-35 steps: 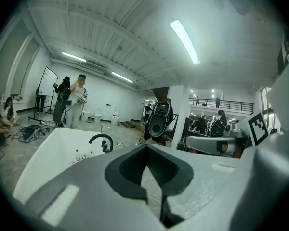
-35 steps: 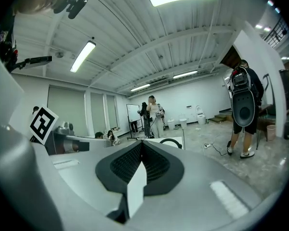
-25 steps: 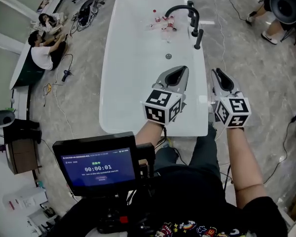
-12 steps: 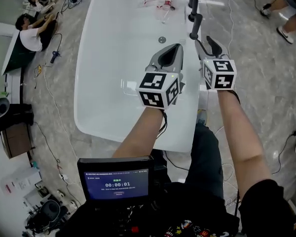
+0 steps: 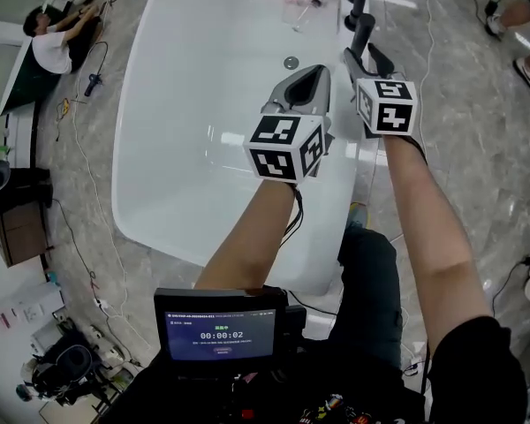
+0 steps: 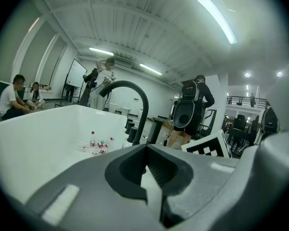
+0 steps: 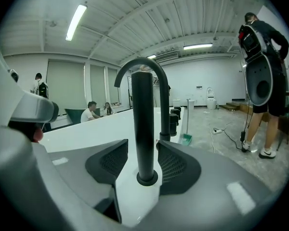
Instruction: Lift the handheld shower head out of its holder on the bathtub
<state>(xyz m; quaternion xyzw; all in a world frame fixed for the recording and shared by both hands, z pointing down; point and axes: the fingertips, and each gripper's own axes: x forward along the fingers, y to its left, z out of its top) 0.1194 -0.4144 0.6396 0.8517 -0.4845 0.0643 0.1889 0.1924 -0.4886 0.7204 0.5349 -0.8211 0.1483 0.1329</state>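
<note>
Handheld shower head: dark straight rod, upright, seated in its round holder on the white rim of the bathtub.

Right gripper view: right gripper has its jaws apart, one ribbed pad on each side of the rod low on its length. Gaps are narrow; contact on either side cannot be confirmed. Arched black faucet rises just behind the rod.

Head view shows the same rod only as a short dark stub on the tub's right rim, just ahead of the right gripper; the fit between the jaws cannot be read from here. It adds the layout: tub wall, drain on the tub floor, left gripper held over the basin, beside the right one and apart from the rod.

Left gripper view: left gripper has its jaw tips together, nothing in them. It looks along the tub past the faucet arch. A few small bottles lie at the far end of the basin.

Surroundings: a person with a backpack stands past the tub, two people sit at far left, and a screen is mounted at the wearer's chest.
</note>
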